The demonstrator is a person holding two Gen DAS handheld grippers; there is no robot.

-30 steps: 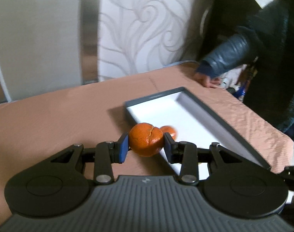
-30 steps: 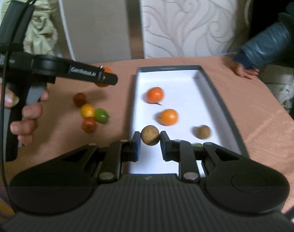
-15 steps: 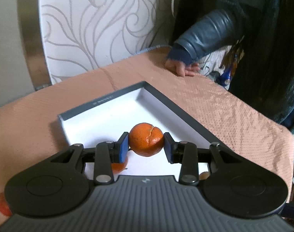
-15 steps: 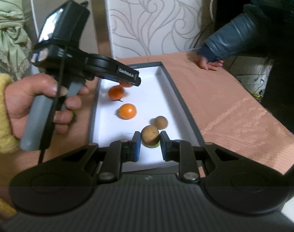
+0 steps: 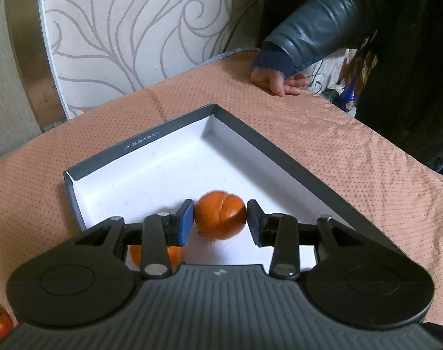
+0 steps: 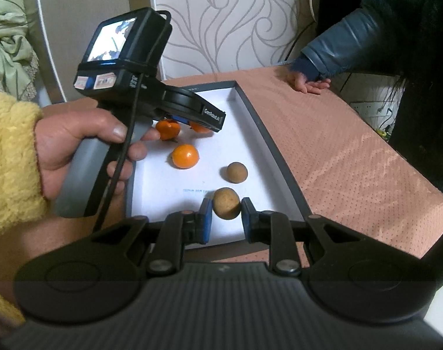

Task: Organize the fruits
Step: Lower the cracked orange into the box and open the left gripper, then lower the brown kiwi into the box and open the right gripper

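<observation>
Both jaws have just spread: the left gripper (image 5: pixel 220 224) lets its orange (image 5: pixel 220 218) drop into the box (image 5: pixel 294 162), the right gripper (image 6: pixel 226 219) its brown fruit (image 6: pixel 226 203). Two more sorted.

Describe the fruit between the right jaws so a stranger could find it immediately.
Start at the white-floored, grey-walled box on the pink tablecloth. At its near end lies a brown round fruit. Unlike the orange tangerines farther back and its brown twin just behind, it sits between the right gripper's blue-padded jaws.
</observation>
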